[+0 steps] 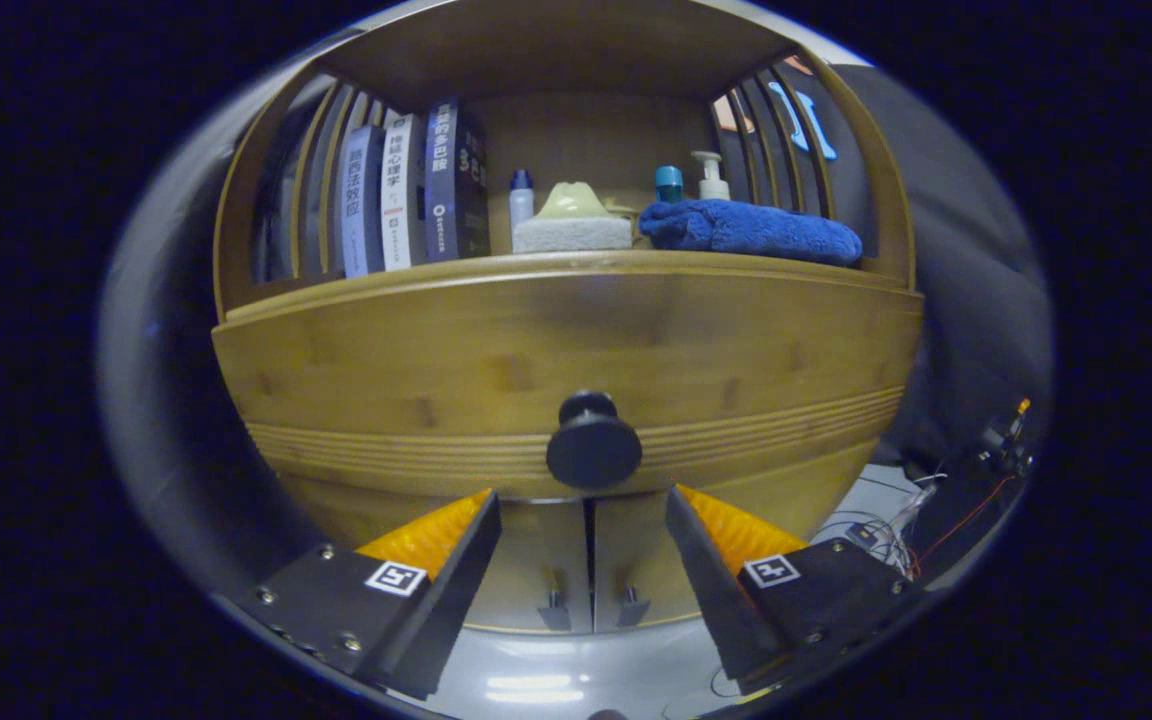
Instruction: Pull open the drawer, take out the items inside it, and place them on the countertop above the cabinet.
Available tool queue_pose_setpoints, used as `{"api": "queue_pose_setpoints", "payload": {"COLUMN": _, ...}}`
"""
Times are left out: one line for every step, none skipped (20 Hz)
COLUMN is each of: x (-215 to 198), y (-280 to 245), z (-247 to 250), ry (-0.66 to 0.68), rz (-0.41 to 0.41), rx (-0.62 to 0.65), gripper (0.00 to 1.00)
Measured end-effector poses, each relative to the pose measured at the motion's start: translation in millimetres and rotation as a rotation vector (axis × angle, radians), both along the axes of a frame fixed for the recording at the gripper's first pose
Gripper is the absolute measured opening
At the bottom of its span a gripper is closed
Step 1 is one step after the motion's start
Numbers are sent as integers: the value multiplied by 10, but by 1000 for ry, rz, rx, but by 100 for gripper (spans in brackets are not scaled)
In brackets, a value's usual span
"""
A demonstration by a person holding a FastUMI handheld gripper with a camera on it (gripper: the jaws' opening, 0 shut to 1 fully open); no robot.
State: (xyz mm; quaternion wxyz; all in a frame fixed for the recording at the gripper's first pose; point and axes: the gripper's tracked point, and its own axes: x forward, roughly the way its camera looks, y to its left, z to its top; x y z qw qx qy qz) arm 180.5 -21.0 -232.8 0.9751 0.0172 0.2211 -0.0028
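A wooden cabinet [576,330] fills the booth, its counter [576,262] carrying, left to right, three upright books [406,190], a white bottle [521,200], a pale sponge block [573,232] with a cream piece on it, a teal-capped bottle [669,183], a pump bottle [711,177] and one folded blue towel [751,230]. Below, the drawer [566,385] looks flush with the cabinet, so its contents are hidden. Its one round knob [593,450] sits just beyond the tool [584,530], whose fingers stand wide apart, holding nothing. That fits a drawer awaiting a pull or one pushed back. For a pull, centre the knob between both fingers, close behind its head and draw straight back. Two small doors [591,565] sit beneath.
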Motion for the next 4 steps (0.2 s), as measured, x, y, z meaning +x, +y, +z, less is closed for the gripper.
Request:
{"api": "queue_pose_setpoints", "payload": {"x": -90, "y": -6, "z": 43, "ry": -4, "rz": 10, "rx": 4, "gripper": 100}}
{"api": "queue_pose_setpoints", "payload": {"x": -171, "y": -10, "z": 94, "ry": -5, "rz": 17, "rx": 8, "gripper": 99}}
{"api": "queue_pose_setpoints", "payload": {"x": -290, "y": -22, "z": 156, "ry": -5, "rz": 20, "rx": 10, "gripper": 99}}
{"api": "queue_pose_setpoints", "payload": {"x": -390, "y": -36, "z": 236, "ry": -8, "rz": 22, "rx": 20, "gripper": 99}}
